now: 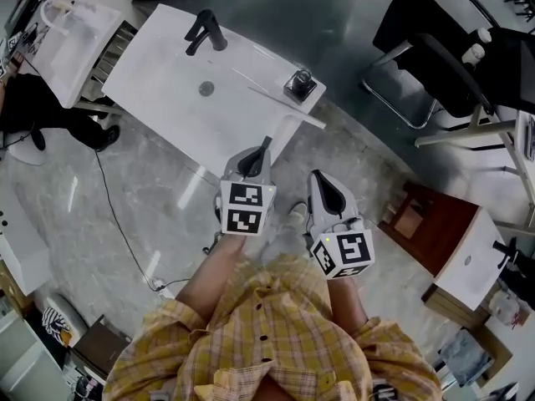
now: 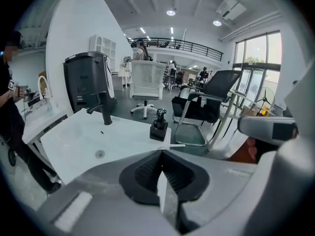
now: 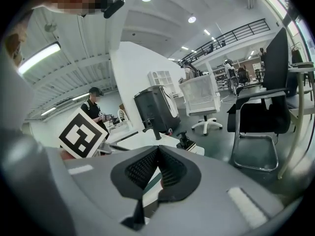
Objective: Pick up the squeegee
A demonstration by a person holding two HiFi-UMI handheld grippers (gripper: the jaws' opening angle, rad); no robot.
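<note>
Left grey gripper (image 1: 265,146) and right grey gripper (image 1: 323,184) both have jaws pressed together, nothing held. Slim white squeegee (image 1: 280,104) lies on white basin countertop (image 1: 159,78), just beside black pump dispenser (image 1: 301,83).

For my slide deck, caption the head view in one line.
Grey left gripper and right gripper, fingers shut, point toward a white sink counter with black faucet and black pump bottle.

Squeegee (image 1: 288,110) lies on white counter (image 1: 167,65) beside black dispenser (image 1: 301,83); left tongs (image 1: 267,143) and right tongs (image 1: 318,175) hang nearby.
</note>
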